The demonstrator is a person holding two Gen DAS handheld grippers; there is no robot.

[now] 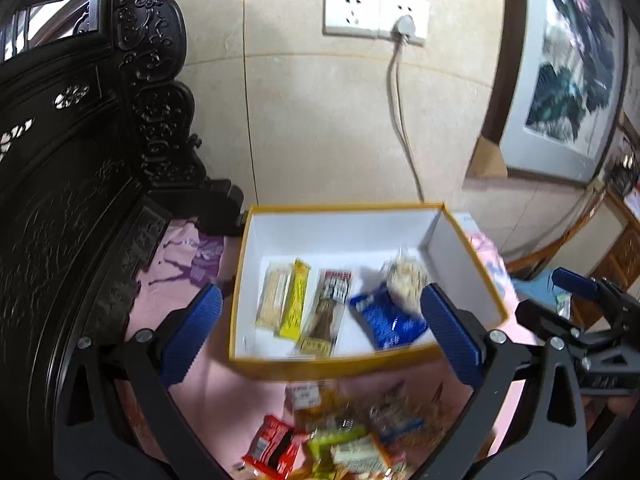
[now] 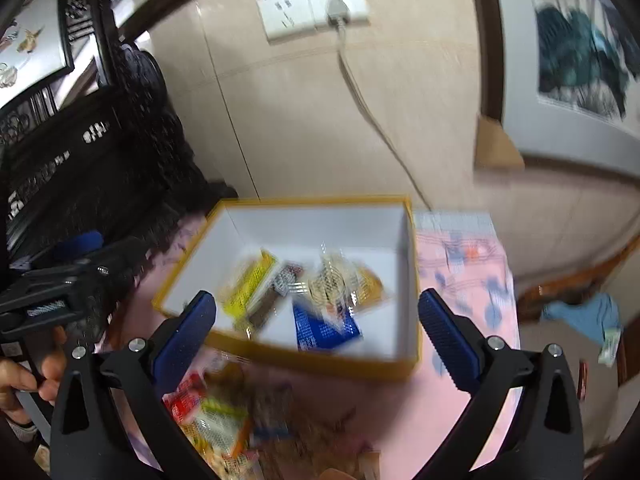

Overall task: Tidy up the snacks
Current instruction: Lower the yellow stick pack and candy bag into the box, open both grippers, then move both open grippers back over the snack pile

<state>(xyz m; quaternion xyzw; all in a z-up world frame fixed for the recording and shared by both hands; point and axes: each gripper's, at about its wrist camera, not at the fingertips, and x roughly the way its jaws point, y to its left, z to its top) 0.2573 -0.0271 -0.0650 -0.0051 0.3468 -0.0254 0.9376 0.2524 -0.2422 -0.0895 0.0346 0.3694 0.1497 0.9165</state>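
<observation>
A yellow-rimmed box point(image 1: 320, 364) with a white inside stands on pink cloth. In it lie a beige bar point(image 1: 274, 296), a yellow bar point(image 1: 296, 304), a brown striped packet point(image 1: 330, 304), a blue packet point(image 1: 388, 320) and a blurred clear bag point(image 1: 404, 276). Loose snacks point(image 1: 340, 432) are piled in front of the box. My left gripper point(image 1: 322, 336) is open over the box's near edge and holds nothing. My right gripper point(image 2: 318, 336) is open and empty over the same box point(image 2: 320, 360), above the blue packet point(image 2: 324, 328) and the snack pile point(image 2: 216, 420). Both views are motion-blurred.
Dark carved wooden furniture point(image 1: 80, 160) rises at the left. Behind the box is a tiled wall with a socket point(image 1: 376, 12) and a hanging cable. A framed painting point(image 1: 568, 72) leans at the right. A hand point(image 2: 24, 384) holds the left tool at the picture's left edge.
</observation>
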